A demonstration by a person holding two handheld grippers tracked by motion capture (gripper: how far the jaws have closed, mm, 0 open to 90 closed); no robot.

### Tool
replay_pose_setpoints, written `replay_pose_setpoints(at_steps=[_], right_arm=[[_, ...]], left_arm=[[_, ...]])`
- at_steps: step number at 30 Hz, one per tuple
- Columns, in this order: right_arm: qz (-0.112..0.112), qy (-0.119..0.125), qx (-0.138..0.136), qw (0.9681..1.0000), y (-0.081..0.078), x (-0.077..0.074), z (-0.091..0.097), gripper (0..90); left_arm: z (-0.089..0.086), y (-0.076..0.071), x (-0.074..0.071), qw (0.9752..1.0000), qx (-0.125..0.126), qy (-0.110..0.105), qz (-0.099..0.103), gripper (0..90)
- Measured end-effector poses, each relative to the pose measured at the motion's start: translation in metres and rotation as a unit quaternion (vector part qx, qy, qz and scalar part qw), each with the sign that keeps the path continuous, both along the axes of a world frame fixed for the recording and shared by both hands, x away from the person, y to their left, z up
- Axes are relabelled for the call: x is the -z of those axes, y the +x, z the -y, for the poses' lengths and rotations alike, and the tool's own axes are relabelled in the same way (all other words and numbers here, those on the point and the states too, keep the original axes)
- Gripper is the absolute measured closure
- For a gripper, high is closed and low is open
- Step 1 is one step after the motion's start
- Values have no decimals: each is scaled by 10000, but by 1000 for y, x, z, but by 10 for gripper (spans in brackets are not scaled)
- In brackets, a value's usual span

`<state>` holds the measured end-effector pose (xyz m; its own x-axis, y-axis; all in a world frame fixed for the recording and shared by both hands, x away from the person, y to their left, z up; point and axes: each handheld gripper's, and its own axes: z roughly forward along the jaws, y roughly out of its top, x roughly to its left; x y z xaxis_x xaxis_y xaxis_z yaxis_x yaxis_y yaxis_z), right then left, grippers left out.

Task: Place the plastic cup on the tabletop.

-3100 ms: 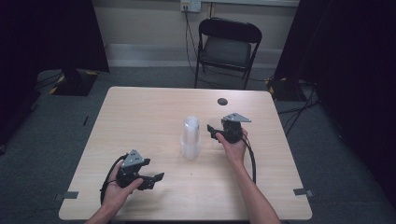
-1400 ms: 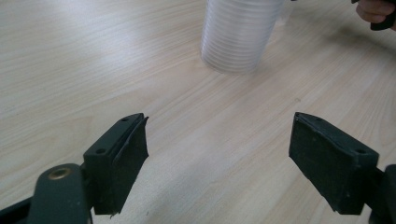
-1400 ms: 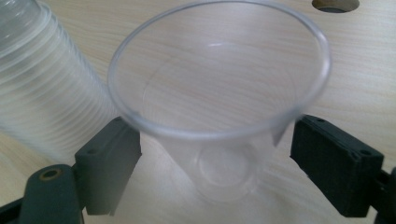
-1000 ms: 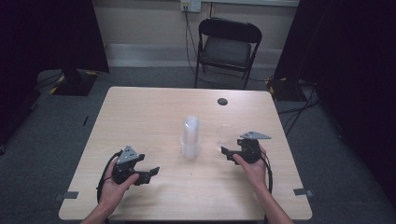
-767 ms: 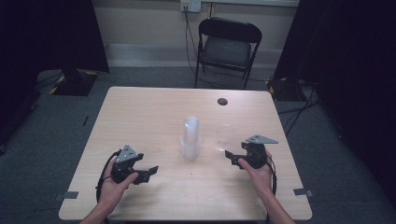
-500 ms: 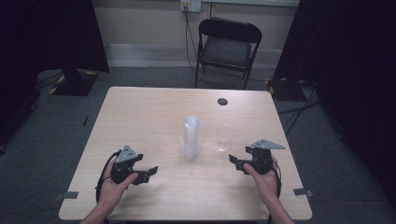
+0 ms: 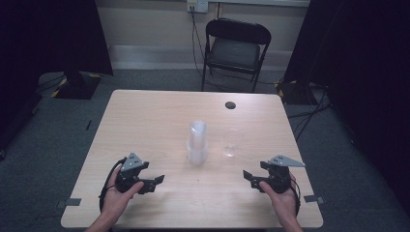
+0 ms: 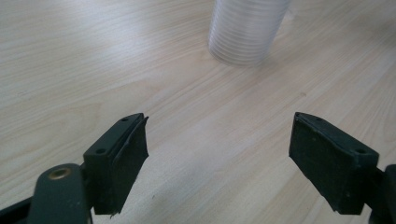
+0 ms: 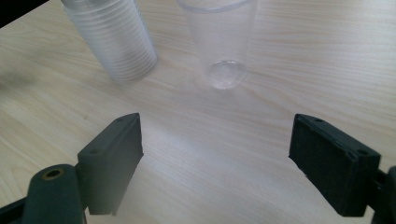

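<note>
Stack of clear cups [image 7: 197,143] mid-table is my landmark. One single clear cup [image 7: 231,143] stands upright just right of it, apart. My left gripper [image 7: 153,181] and right gripper [image 7: 250,176] sit nearer me, jaws spread, empty. Likely more cups left to separate.

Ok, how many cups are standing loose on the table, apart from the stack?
1. A single clear cup stands upright just to the right of the stack of cups, near the table's middle. How many cups the stack holds cannot be told.
</note>
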<state>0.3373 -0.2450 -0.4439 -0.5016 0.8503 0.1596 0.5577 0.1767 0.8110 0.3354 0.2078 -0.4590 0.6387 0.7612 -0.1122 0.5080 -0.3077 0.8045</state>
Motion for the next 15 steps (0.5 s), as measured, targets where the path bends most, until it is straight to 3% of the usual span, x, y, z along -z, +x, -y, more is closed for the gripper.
replay_pose_setpoints(at_steps=[7, 15], right_arm=[[-12, 70, 314, 9995, -16, 8, 18, 171], [-34, 9, 488, 9988, -14, 14, 27, 172]], left_arm=[[1, 1, 3, 10000, -32, 24, -57, 192], [-3, 4, 5, 9998, -117, -24, -134, 192]])
